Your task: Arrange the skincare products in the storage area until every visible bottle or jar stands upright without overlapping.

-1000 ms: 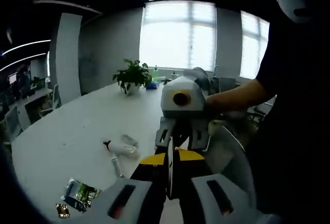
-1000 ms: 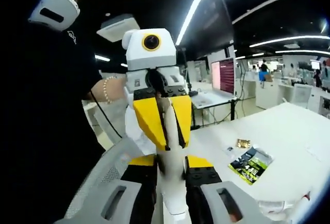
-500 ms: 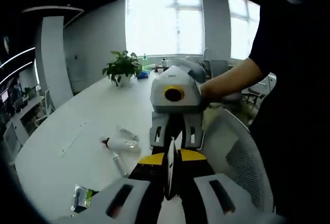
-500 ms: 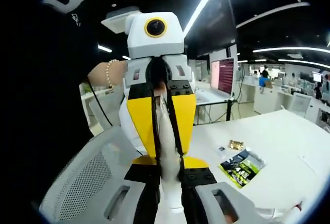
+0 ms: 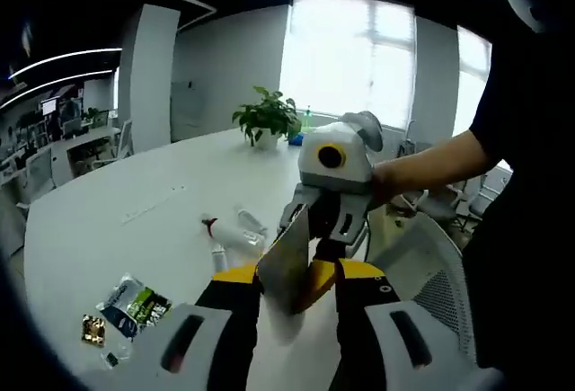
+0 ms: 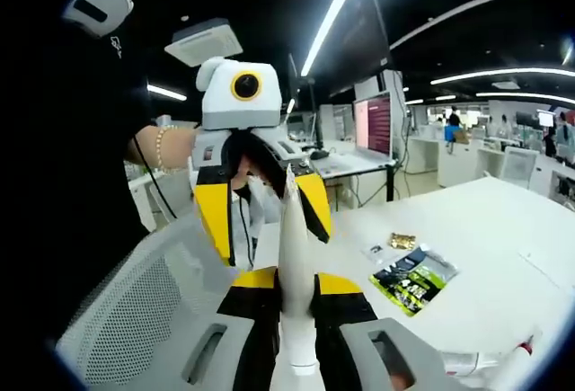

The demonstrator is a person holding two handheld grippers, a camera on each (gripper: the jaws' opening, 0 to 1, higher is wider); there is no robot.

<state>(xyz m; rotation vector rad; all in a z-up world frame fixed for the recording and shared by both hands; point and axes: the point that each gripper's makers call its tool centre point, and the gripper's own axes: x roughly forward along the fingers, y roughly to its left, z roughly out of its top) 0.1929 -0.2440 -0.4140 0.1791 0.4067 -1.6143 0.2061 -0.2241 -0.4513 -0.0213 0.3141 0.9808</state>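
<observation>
A white squeeze tube (image 6: 294,238) stands with its flat crimped end up, and my right gripper (image 6: 295,290) is shut on its lower part. Facing it, my left gripper (image 6: 269,243) has its yellow jaws spread apart on either side of the tube's top. In the left gripper view the tube's grey flat end (image 5: 286,263) sits in the gap of my open left gripper (image 5: 298,274), with the right gripper (image 5: 325,222) behind it in a person's hand. Small white bottles (image 5: 226,231) lie on their sides on the white table (image 5: 117,229).
A green-black sachet (image 6: 413,279) and a gold sachet (image 6: 402,241) lie flat on the table. A white mesh chair (image 5: 436,283) is close under both grippers. A potted plant (image 5: 267,117) stands at the table's far end. A person in black is beside the grippers.
My left gripper's jaws, closed around the tube's top half a second ago, have spread apart. The right gripper still holds the tube. Both views have swung sideways.
</observation>
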